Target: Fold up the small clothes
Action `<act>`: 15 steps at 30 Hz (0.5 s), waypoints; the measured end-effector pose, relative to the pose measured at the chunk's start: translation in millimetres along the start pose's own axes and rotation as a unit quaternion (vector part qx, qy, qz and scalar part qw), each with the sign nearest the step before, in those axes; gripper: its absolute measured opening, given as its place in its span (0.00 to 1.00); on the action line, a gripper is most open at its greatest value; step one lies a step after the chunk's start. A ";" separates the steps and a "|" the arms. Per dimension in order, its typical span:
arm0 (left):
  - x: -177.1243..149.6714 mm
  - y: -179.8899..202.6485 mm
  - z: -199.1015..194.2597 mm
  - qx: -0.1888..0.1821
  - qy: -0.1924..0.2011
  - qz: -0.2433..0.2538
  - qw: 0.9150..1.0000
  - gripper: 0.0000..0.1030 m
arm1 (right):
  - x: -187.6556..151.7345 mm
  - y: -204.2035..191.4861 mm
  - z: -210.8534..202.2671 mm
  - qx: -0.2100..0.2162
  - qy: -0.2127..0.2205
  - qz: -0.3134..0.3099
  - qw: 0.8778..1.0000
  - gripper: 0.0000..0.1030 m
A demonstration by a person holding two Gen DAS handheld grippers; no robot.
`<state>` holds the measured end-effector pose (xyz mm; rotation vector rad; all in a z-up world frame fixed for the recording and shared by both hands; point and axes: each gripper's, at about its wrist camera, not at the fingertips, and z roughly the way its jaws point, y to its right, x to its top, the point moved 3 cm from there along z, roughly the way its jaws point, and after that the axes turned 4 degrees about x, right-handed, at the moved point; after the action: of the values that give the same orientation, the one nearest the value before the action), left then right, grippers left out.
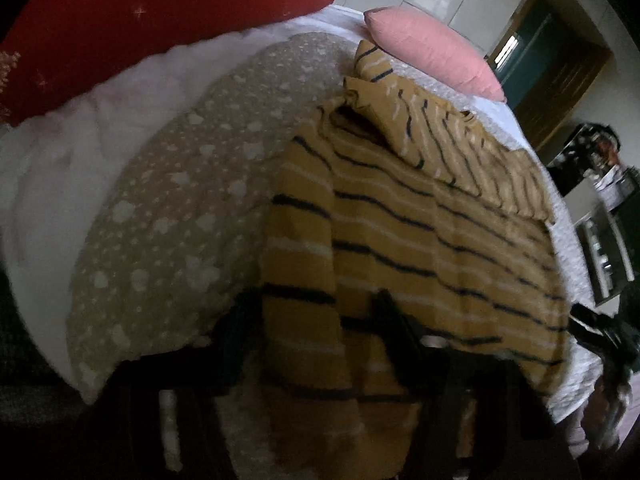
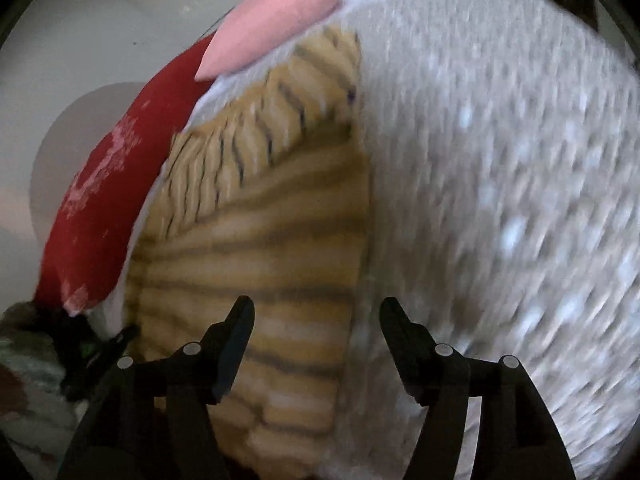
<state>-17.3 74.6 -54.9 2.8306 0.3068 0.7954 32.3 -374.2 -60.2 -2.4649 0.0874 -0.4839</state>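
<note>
A mustard-yellow top with dark and white stripes [image 1: 420, 232] lies on the bed, one sleeve folded across its upper part. My left gripper [image 1: 316, 312] is open, its dark fingers [image 1: 396, 320] spread either side of a strip of the garment's near edge that runs between them. In the right wrist view the same top [image 2: 256, 248] lies at centre left. My right gripper [image 2: 316, 320] is open just above the garment's right edge, holding nothing.
A beige star-print cloth [image 1: 180, 208] lies left of the top. A red pillow [image 1: 120, 20] and a pink pillow [image 1: 432, 48] sit at the far end of the white textured bedspread [image 2: 500, 200]. A doorway [image 1: 552, 60] and shelves stand to the right.
</note>
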 end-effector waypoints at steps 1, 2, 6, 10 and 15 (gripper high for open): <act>-3.2 -2.1 -2.0 -0.003 -0.003 -0.004 1.000 0.34 | -10.1 -0.3 2.4 0.015 -0.002 -0.004 1.000 0.69; -6.1 -5.6 -4.9 -0.013 -0.007 -0.013 1.000 0.30 | -20.5 -4.3 5.0 0.033 -0.004 -0.014 0.999 0.69; -21.4 -10.1 -7.2 -0.049 -0.033 -0.034 0.998 0.26 | -48.3 -23.7 12.9 0.111 -0.024 -0.036 0.993 0.69; -38.6 -6.1 -6.5 -0.054 -0.037 -0.024 0.998 0.29 | -73.5 -28.8 22.8 0.157 -0.043 -0.041 0.986 0.69; -48.2 0.7 -4.2 -0.076 -0.040 -0.013 0.996 0.54 | -100.0 -20.2 32.9 0.206 -0.075 -0.011 0.976 0.69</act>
<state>-59.7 62.5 -74.9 2.7024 0.2601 0.6690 -50.0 -321.8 -104.8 -2.0863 -0.0944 -0.2877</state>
